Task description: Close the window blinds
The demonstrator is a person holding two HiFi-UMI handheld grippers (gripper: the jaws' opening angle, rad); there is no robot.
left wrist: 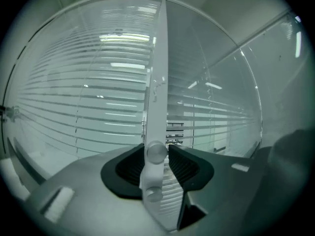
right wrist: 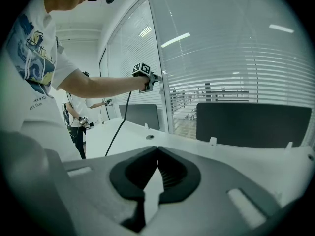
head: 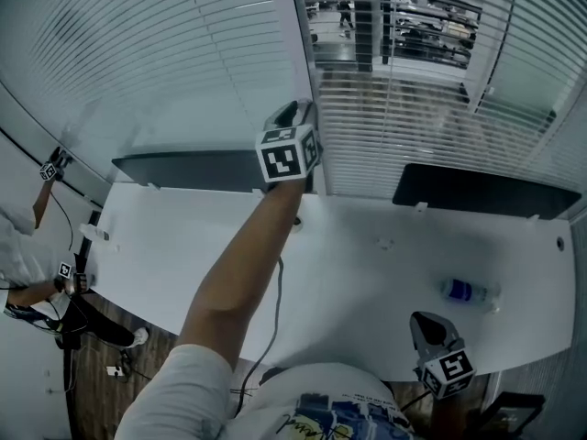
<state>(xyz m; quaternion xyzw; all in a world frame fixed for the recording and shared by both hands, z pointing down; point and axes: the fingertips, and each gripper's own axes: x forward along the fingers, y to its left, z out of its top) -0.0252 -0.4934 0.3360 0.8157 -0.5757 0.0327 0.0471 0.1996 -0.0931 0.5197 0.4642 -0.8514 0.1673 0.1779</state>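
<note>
I'm clamping the left gripper [left wrist: 157, 156] on the wand [left wrist: 156, 92], which is running upright straight through its jaws; right gripper [right wrist: 156, 151] is hanging closed, well away.

No lettering is legible; the print on the shirt [head: 339, 415] is blurred.

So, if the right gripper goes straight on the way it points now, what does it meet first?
Probably the white desk: the right gripper, jaws together and empty, aims low across its top. The dark panel at the desk's back edge stands further along, though depth is hard to judge.
</note>
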